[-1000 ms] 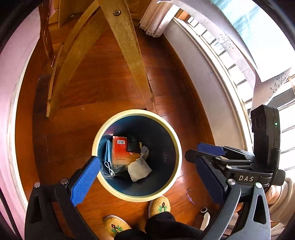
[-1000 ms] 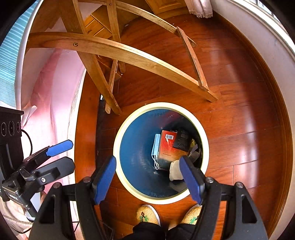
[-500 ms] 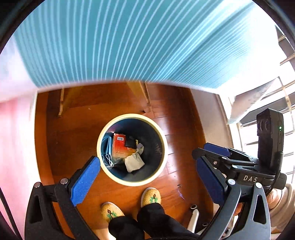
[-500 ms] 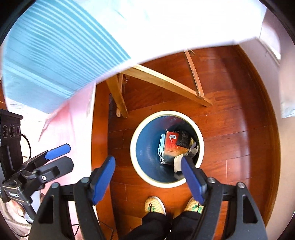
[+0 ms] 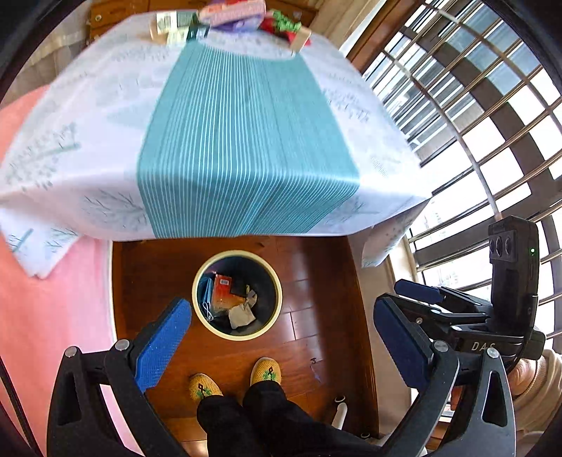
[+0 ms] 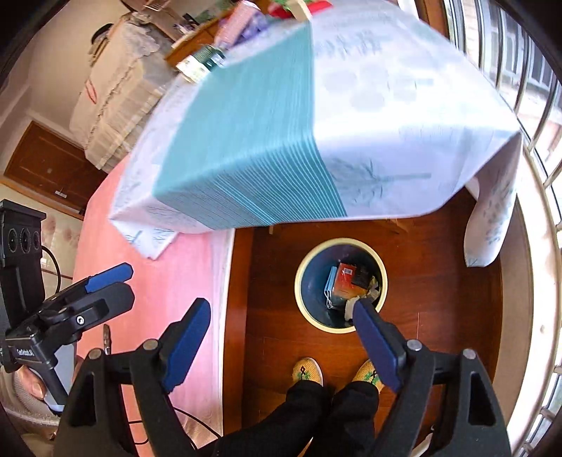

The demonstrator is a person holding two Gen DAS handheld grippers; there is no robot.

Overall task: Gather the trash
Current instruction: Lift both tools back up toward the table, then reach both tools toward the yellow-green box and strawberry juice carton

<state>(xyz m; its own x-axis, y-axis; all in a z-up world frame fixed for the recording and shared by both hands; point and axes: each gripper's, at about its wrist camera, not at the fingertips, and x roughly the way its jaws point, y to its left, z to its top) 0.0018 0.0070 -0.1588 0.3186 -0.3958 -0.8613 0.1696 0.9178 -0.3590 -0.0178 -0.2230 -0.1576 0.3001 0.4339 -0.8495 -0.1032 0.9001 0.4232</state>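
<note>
A round bin with a cream rim (image 5: 278,281) (image 6: 298,281) stands on the wooden floor below both grippers. It holds a red packet (image 5: 224,291) (image 6: 342,281), a blue face mask (image 5: 207,298) (image 6: 330,284) and crumpled paper (image 5: 242,314). My left gripper (image 5: 281,337) is open high above the bin, nothing between its blue pads. My right gripper (image 6: 281,337) hangs beside it with its jaws opening, also empty. Small boxes and packets (image 5: 232,12) (image 6: 200,63) lie at the far end of the table (image 5: 246,140) (image 6: 316,123), blurred.
The table's teal-striped white cloth overhangs the floor just beyond the bin. A pink cover (image 5: 45,298) lies to the left, a barred window (image 5: 491,123) to the right. The person's feet in yellow slippers (image 5: 265,371) stand next to the bin.
Both grippers have risen from just over the bin to above table height. The bin looks smaller, and the table top has come into view. The right jaws have widened.
</note>
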